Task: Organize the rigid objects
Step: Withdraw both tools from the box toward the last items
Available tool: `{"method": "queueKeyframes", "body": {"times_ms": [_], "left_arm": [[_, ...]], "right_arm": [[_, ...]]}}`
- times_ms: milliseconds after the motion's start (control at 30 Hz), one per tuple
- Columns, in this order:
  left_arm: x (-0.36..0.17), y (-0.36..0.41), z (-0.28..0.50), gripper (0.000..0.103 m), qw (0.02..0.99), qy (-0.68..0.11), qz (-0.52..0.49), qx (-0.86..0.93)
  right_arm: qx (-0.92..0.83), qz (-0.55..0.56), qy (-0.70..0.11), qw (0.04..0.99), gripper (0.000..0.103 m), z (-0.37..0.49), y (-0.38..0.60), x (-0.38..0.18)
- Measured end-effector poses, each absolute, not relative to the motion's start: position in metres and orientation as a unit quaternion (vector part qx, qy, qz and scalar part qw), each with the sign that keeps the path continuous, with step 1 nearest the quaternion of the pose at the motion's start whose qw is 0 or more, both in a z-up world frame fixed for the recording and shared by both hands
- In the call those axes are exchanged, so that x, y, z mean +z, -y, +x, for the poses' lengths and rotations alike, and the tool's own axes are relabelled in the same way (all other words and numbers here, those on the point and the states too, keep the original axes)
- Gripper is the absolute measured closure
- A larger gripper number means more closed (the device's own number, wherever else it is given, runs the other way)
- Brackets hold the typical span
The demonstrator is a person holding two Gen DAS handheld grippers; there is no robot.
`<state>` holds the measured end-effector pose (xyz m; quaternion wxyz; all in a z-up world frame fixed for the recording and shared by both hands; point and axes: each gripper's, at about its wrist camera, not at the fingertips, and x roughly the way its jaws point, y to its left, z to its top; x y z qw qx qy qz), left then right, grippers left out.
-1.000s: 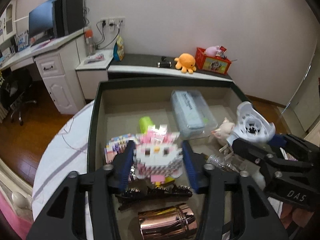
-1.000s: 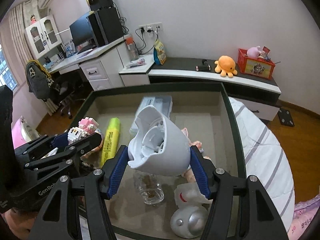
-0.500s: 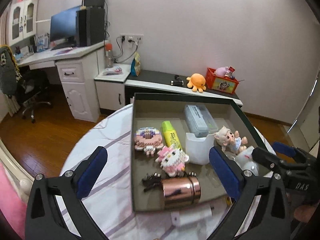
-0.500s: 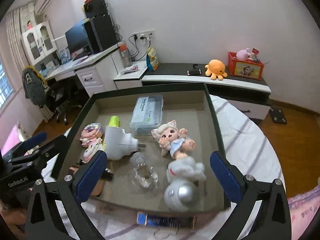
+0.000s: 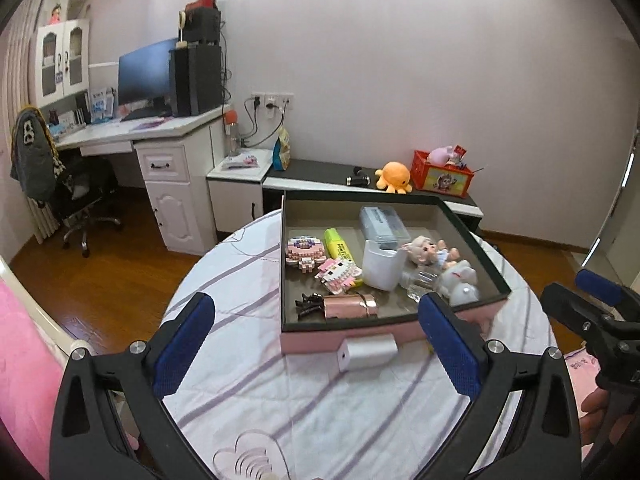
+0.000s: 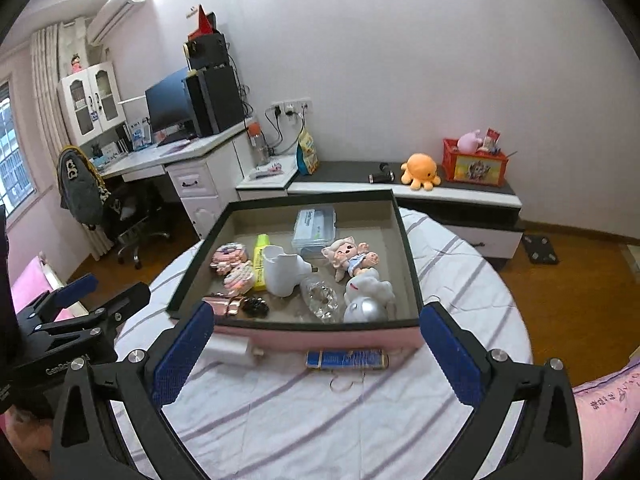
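Left wrist view: left gripper [image 5: 318,344] spread wide, holding nothing, above the striped round table [image 5: 248,280]; pink-sided tray [image 5: 344,336] beyond it contains two block figures [image 5: 320,258], yellow highlighter [image 5: 338,243], white holder [image 5: 382,264], clear case [image 5: 382,222], doll [image 5: 430,250], copper cylinder [image 5: 348,306]; a white adapter [image 5: 366,354] lies just outside its near wall. Right wrist view: right gripper [image 6: 316,350] likewise wide apart and empty, the same tray [image 6: 320,336] ahead, a blue bar [image 6: 346,359] on the cloth just beside its near wall.

Box [image 6: 408,240]: I see it open, dark-rimmed, pink-fronted, on the table.
White holder [image 6: 282,270]: on its side, centre of box.
Doll [image 6: 350,258]: lying right of holder.
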<state>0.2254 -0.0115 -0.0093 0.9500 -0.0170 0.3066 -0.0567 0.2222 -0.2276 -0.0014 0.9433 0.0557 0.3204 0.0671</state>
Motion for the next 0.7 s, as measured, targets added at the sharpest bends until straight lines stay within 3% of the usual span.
{"method": "queueKeyframes", "body": {"times_ms": [700], "left_arm": [[0.018,0.012,0.109,0.000,0.967,-0.252,-0.013,-0.039]], "right_arm": [[-0.015,0.042,-0.252,0.967,0.000,0.100,0.224,0.014]]}}
